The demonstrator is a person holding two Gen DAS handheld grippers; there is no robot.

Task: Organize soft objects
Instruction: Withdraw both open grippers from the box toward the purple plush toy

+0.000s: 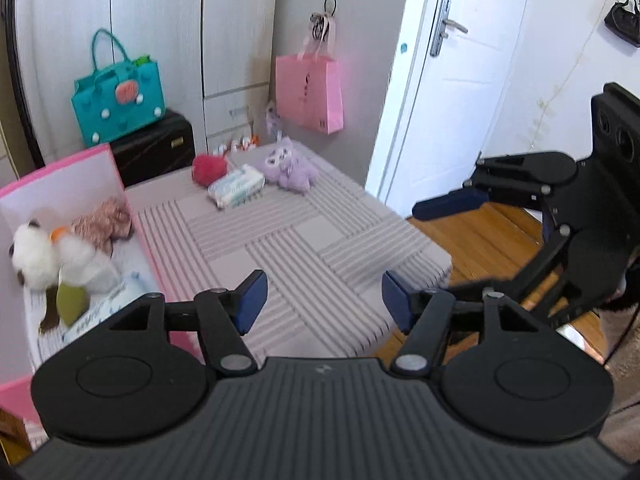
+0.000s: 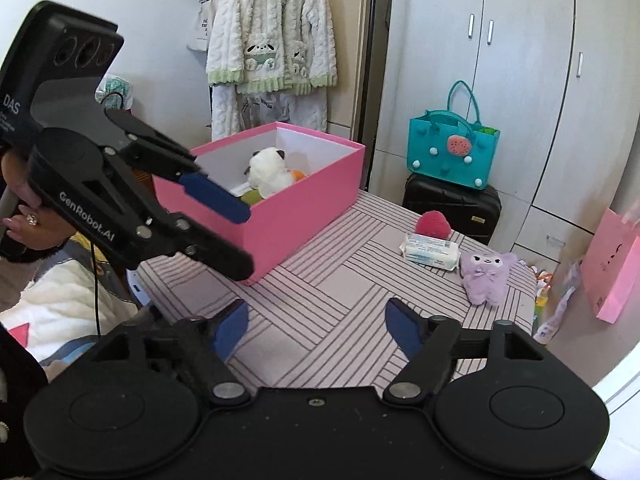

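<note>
Striped table (image 1: 304,240) mid-frame | pink box (image 2: 304,200) upper left w/ white plush (image 2: 266,172) inside | purple plush (image 2: 486,276), wipes pack (image 2: 430,250), red pouf (image 2: 433,225) right | left gripper (image 1: 324,300) jaws apart, empty | right gripper (image 2: 316,328) jaws apart, empty

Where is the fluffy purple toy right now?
The purple plush toy lies at the far right of the striped table in the right wrist view, touching the white wipes pack, near the red fluffy ball.
</note>
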